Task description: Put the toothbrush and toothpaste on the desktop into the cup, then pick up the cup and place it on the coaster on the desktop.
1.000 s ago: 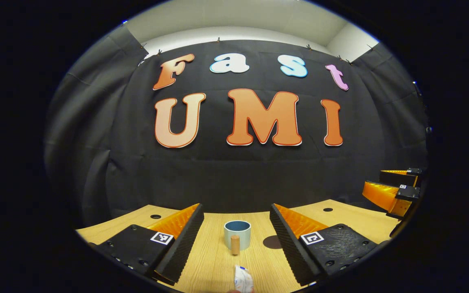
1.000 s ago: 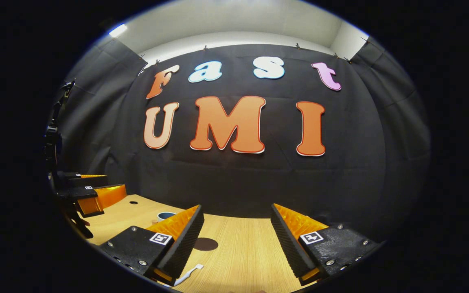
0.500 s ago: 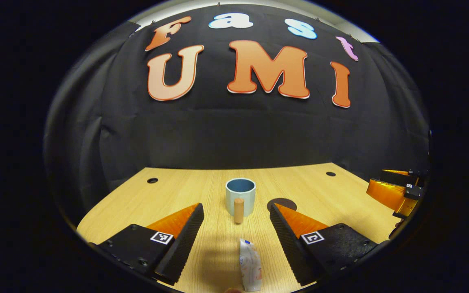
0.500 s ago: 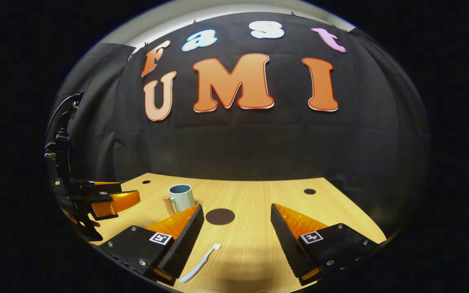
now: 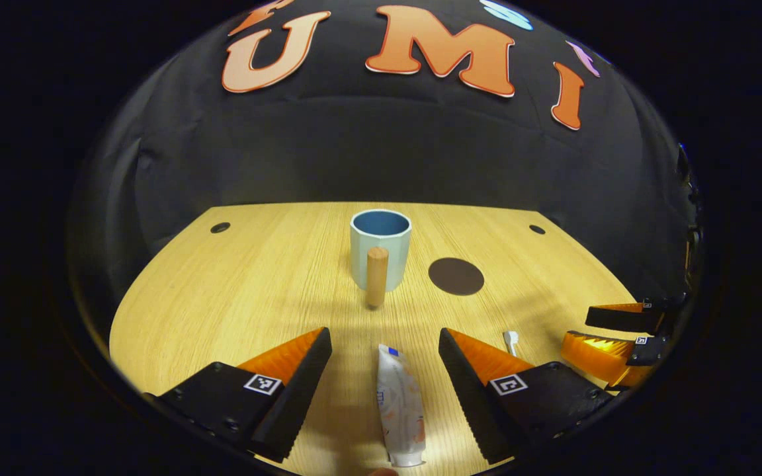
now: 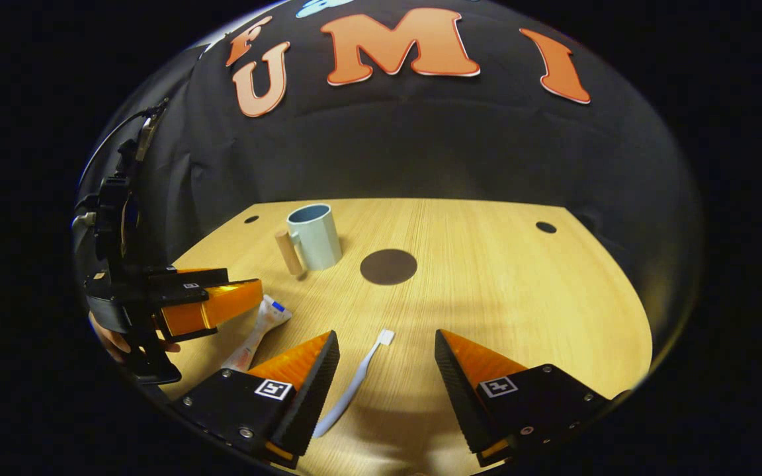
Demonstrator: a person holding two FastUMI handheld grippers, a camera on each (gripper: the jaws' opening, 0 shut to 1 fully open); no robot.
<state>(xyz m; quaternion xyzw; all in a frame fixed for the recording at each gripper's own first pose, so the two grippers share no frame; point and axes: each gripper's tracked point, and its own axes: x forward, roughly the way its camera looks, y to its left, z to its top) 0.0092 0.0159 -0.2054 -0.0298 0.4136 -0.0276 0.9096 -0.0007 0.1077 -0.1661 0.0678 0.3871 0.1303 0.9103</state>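
A pale blue cup (image 5: 381,248) with a wooden handle (image 5: 376,276) stands upright mid-desk, also the cup (image 6: 315,235) in the right gripper view. A dark round coaster (image 5: 456,276) lies just right of it, seen as the coaster (image 6: 388,266) too. A white toothpaste tube (image 5: 399,413) lies flat between the fingers of my open left gripper (image 5: 384,344), above the desk. A white toothbrush (image 6: 352,385) lies between the fingers of my open right gripper (image 6: 386,344). The left gripper (image 6: 212,305) appears over the toothpaste (image 6: 252,334). The right gripper (image 5: 602,330) appears at the far right.
The wooden desk (image 6: 500,284) has small dark holes near its back corners (image 5: 220,227) (image 5: 537,229). Black cloth walls close in behind it. A hand (image 6: 113,340) holds the left gripper at the desk's left edge.
Both cameras have tilted downward and moved over the desk. The toothpaste now lies fully between the left fingers and the toothbrush between the right fingers. Both grippers stay open.
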